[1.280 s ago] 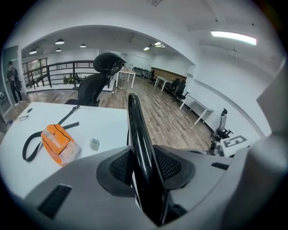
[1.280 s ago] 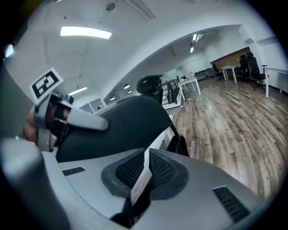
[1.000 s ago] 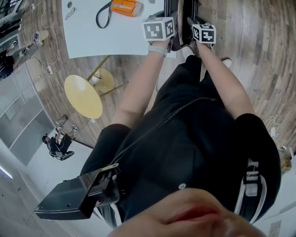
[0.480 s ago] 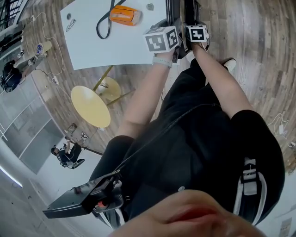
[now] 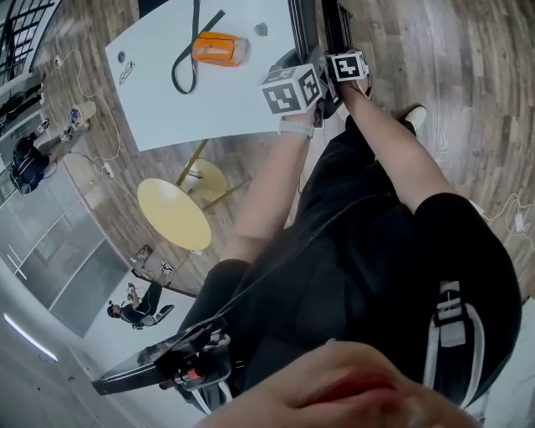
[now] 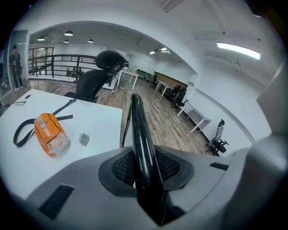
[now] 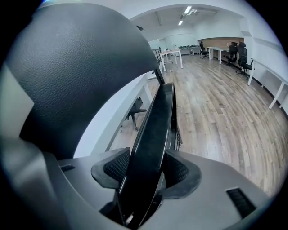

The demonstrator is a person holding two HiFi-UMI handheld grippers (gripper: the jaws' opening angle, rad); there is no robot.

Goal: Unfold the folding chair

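Observation:
The folded black chair (image 5: 303,25) stands at the top of the head view, against the white table's edge. My left gripper (image 5: 290,88) (image 6: 145,164) is shut on a glossy black tube (image 6: 137,126) of the chair's frame, which runs up and away between its pads. Just to its right, my right gripper (image 5: 346,65) (image 7: 148,168) holds a wider flat black panel (image 7: 157,117) of the chair, with both pads against its sides. A black grained part of the chair (image 7: 81,67) fills the upper left of the right gripper view.
The white table (image 5: 209,100) carries an orange pouch (image 5: 219,48), a black strap (image 5: 185,50) and a small grey item (image 6: 83,139). A round yellow stool (image 5: 174,213) stands below it. A black office chair (image 6: 96,78) sits behind the table. Wooden floor (image 5: 451,58) stretches to the right.
The right gripper has slid down along the chair and drawn closer to the left gripper. The left gripper has kept its hold. More of the table shows.

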